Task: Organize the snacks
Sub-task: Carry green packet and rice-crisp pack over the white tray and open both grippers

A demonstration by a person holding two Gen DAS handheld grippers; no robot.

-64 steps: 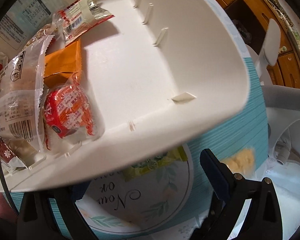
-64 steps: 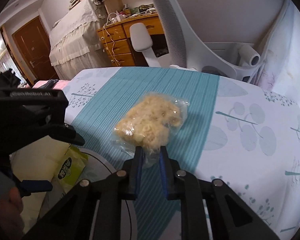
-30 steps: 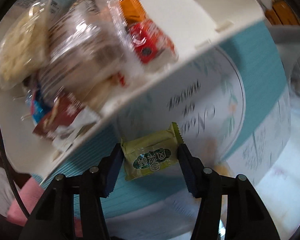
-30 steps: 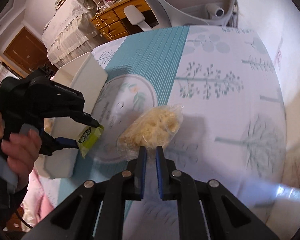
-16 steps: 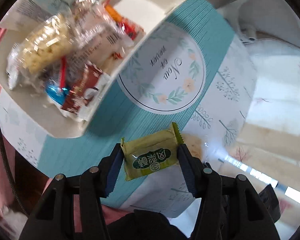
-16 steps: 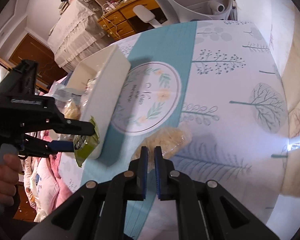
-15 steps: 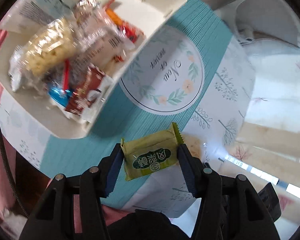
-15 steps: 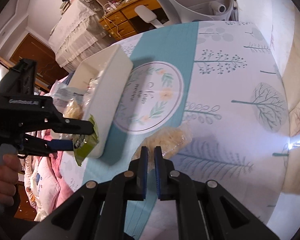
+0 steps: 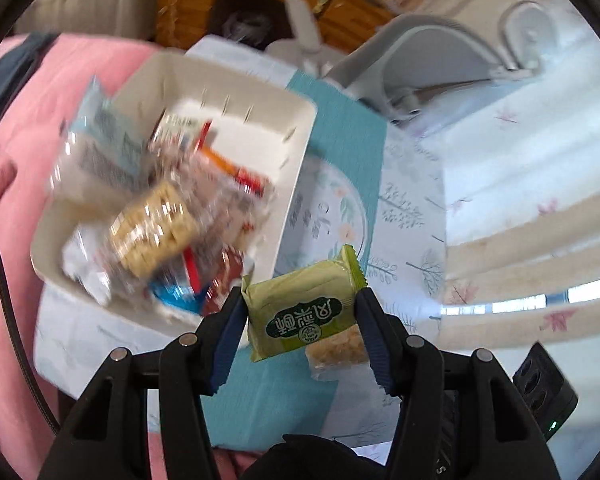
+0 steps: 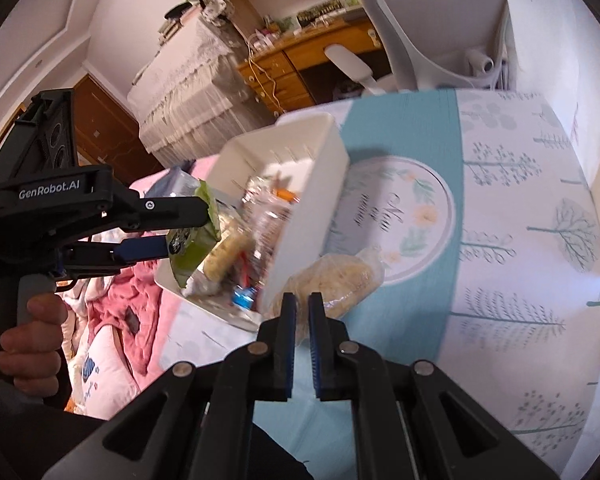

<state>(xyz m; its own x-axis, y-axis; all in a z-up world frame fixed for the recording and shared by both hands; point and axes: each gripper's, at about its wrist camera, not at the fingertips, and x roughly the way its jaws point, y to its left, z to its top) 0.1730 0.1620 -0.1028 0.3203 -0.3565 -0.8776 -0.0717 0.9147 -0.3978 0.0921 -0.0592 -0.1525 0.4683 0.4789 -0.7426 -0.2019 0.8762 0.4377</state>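
My left gripper (image 9: 300, 320) is shut on a green snack packet (image 9: 304, 304), held flat between its pads above the table. Beyond it, up and to the left, a white bin (image 9: 290, 184) holds several wrapped snacks, blurred by motion. My right gripper (image 10: 302, 308) is shut on the edge of a clear bag of yellow snacks (image 10: 340, 276), which hangs beside the white bin (image 10: 312, 216). In the right wrist view the left gripper (image 10: 196, 228) holds the green packet (image 10: 192, 244) over the bin's near left end. The clear bag (image 9: 336, 350) also shows just under the packet.
The table wears a cloth (image 10: 440, 240) with a teal stripe, a round emblem and tree prints. A white office chair (image 10: 432, 20) and a wooden desk (image 10: 296, 64) stand behind it. Pink bedding (image 9: 28, 120) lies left of the bin. A person's hand (image 10: 28, 332) grips the left handle.
Both grippers have risen. The left one has rolled and carried the green packet up beside the bin. The right one has brought the clear bag off the cloth toward the bin.
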